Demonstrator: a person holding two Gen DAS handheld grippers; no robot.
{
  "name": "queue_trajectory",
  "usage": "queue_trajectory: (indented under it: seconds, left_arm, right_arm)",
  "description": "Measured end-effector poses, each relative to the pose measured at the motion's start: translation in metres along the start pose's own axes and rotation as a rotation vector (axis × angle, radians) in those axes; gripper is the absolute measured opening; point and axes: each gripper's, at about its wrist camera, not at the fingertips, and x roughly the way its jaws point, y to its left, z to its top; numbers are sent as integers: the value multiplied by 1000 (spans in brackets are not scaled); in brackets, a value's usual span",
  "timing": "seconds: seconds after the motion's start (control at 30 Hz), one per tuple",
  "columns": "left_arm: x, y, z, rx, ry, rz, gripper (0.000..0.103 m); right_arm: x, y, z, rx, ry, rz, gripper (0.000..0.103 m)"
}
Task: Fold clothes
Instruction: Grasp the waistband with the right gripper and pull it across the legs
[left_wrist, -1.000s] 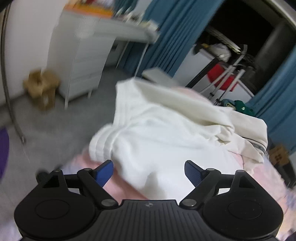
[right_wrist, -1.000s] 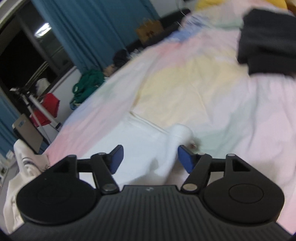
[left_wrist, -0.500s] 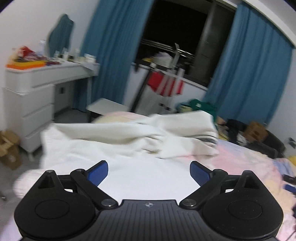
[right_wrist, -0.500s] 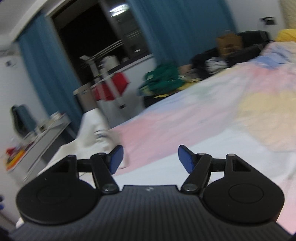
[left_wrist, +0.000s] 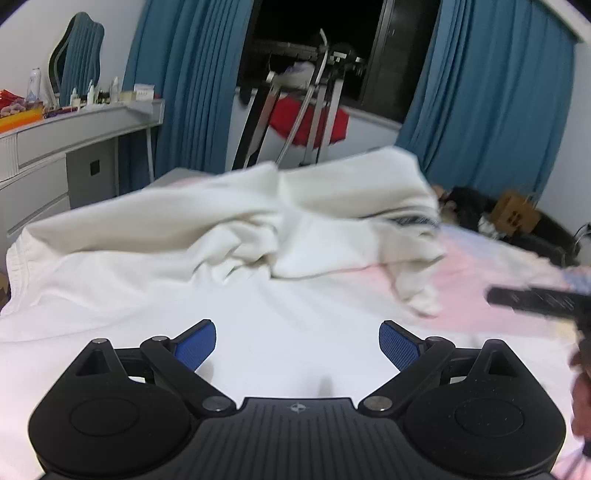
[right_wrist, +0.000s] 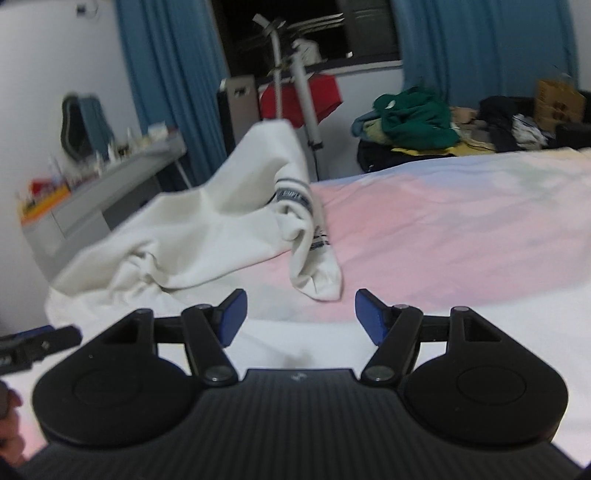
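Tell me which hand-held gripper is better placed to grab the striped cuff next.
Right, probably. The right hand-held gripper is open, with the striped cuff just ahead. The left hand-held gripper faces plain white cloth.

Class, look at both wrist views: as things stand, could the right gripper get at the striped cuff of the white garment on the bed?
Probably yes. The right gripper is open and empty, and the striped cuff lies ahead of it, slightly left, on the bed, with only bare sheet between them.
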Motion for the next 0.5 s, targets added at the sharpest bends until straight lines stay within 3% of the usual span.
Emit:
queue_trajectory:
  seconds: [0.17,0.27,0.37,0.4,0.43,0.5]
  left_arm:
    - [43,12,-6,40,26,21,96]
    - [60,26,-12,36,57,22,96]
    - [72,38,-19,31,75,4,96]
    - [76,40,-21,39,78,6,96]
    - [80,40,-23,51,81,12,96]
    - [83,38,-25,71,85,21,96]
  right_arm:
    - [93,16,14,-127,54,-100,66]
    - [142,19,15,-188,60,-201,63]
    - [175,17,19,-191,41,-232,59]
    - [180,18,21,-196,29,-236,50]
    - [184,19,22,-208,19,-244,31]
    - [184,22,26,-229,3,-280,18]
